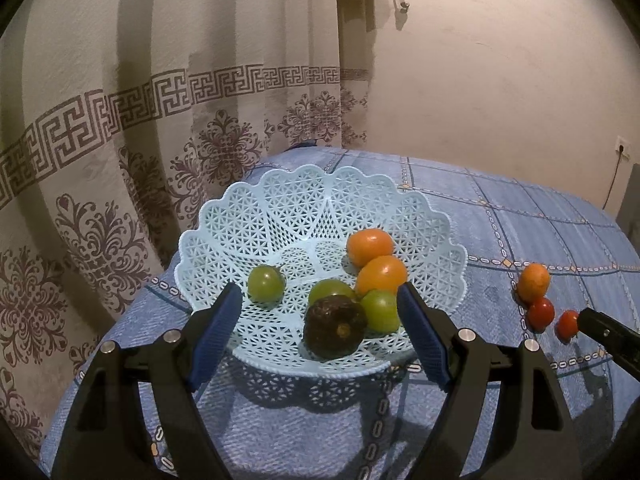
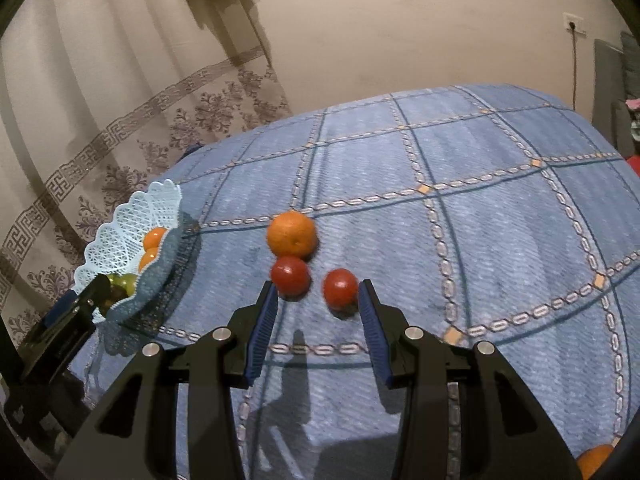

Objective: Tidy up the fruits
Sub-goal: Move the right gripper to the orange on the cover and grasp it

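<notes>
Right now both grippers hang over a bed-like surface covered with a blue checked cloth [image 2: 500,240]. Over by the patterned curtain [image 1: 120,160] sits a pale blue lattice basket [image 1: 280,200] with a scalloped rim, and it holds two orange fruits [image 1: 370,246], three green ones [image 1: 266,283] and a dark, wrinkled brown fruit [image 1: 334,326] nearest the front edge. The left gripper [image 1: 320,312] hovers just in front of the basket with its blue-padded jaws spread wide, holding nothing. Off to the right of the basket, on the bare cloth, lie an orange [image 2: 292,234] and two small red tomatoes: one [image 2: 291,275] touching the orange's near side, the other [image 2: 340,287] a little apart to its right. The right gripper [image 2: 318,292] is low over these, jaws spread, its left pad just beside the first tomato and its right pad just beside the second; neither is pinched. Another orange fruit [image 2: 596,460] peeks in at the lower right edge of the right wrist view
</notes>
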Motion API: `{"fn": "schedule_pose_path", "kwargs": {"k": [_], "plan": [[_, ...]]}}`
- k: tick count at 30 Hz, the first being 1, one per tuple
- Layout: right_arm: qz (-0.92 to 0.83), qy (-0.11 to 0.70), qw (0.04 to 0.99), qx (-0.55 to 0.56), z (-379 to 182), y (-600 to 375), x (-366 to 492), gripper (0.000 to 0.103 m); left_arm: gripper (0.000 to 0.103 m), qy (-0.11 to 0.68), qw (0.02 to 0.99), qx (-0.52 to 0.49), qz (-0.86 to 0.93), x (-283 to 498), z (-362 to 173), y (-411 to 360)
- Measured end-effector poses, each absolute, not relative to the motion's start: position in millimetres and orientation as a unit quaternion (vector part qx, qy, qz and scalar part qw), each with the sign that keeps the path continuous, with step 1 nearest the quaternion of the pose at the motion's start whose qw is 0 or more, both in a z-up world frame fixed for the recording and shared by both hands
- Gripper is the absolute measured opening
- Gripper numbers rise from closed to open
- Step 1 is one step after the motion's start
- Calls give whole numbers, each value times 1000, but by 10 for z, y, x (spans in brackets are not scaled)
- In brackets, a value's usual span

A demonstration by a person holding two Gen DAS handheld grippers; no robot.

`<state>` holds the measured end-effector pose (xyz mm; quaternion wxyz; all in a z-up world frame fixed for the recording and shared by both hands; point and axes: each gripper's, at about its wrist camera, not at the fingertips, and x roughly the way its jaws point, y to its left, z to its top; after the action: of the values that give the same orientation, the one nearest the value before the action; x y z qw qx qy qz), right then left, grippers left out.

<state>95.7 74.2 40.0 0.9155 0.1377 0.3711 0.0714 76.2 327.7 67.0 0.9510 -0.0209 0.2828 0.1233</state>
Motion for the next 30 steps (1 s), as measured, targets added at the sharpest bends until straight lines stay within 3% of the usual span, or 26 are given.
{"fn": "schedule_pose_path", "kwargs": {"k": [14, 30], "plan": [[45, 374, 914, 148, 312, 428, 712, 42, 81, 280, 953, 2, 114, 734, 630, 3110], [1, 344, 933, 110, 544, -137, -187, 42, 81, 280, 958, 35, 54, 518, 674, 2628]]}}
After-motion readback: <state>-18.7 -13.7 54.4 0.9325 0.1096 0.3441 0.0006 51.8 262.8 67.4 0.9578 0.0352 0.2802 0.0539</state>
